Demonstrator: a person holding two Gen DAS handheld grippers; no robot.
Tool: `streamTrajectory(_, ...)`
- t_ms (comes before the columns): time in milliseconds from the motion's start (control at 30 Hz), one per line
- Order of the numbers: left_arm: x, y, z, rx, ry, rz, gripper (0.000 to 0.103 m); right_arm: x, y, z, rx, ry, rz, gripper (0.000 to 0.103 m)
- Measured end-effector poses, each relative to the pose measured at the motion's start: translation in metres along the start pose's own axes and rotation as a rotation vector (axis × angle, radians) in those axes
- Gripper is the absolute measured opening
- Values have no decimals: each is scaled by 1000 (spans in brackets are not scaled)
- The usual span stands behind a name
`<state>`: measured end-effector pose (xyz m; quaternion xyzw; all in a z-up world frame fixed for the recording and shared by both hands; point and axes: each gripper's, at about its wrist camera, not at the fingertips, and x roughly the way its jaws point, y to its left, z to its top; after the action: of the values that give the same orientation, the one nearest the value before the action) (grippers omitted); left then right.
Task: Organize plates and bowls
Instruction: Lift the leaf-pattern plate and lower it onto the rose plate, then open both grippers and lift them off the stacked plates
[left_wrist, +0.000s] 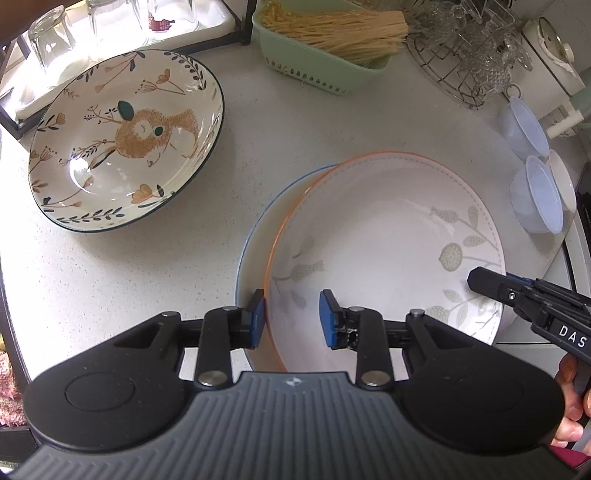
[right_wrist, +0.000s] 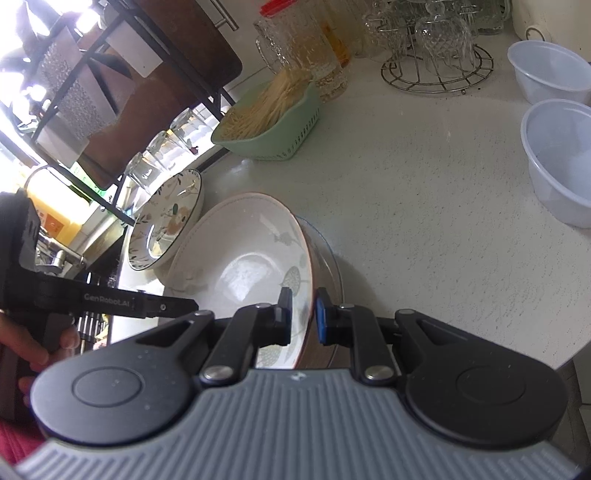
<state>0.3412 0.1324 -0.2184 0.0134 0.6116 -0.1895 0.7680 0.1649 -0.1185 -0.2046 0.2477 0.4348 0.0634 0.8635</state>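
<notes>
The orange-rimmed plate (left_wrist: 388, 240) sat tilted on a blue-rimmed plate (left_wrist: 255, 236) on the counter (left_wrist: 147, 280), probably being nested. The right gripper (right_wrist: 303, 314) pinched its rim, jaws narrow, to steer it. The left gripper (left_wrist: 291, 317) straddled the opposite rim, jaws parted, not clamped. A rabbit bowl (left_wrist: 125, 140) lay apart, plastic bowls (right_wrist: 561, 162) beyond

Orange-rimmed plate (left_wrist: 388, 236), leaf print, tilted atop my blue-rimmed plate (left_wrist: 258, 229); rabbit-print bowl (left_wrist: 125, 140) far left.
</notes>
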Motion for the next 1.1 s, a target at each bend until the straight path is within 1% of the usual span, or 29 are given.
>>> streamTrajectory(67,0,2,0,-37,1,-1,34,1,-1,-1,-8,4,4,17)
streamTrajectory(167,-1,11,2,-123,3,-32,34,2,-3,0,-20,15,8,17)
streamTrajectory(267,-1,17,1,-178,3,-56,34,3,-3,1,-33,25,9,17)
streamTrajectory(467,-7,23,-2,-235,-12,-67,34,9,1,2,-71,56,2,17)
streamTrajectory(633,-12,30,-7,-282,-7,-90,34,13,0,3,-67,72,8,17)
streamTrajectory(833,-24,46,-14,-387,-2,-129,34,23,2,4,-73,103,14,17)
streamTrajectory(1033,-41,55,-17,-426,-52,-150,34,26,3,8,-82,100,20,17)
streamTrajectory(1100,-46,54,-16,-420,-77,-130,34,27,4,11,-89,94,17,17)
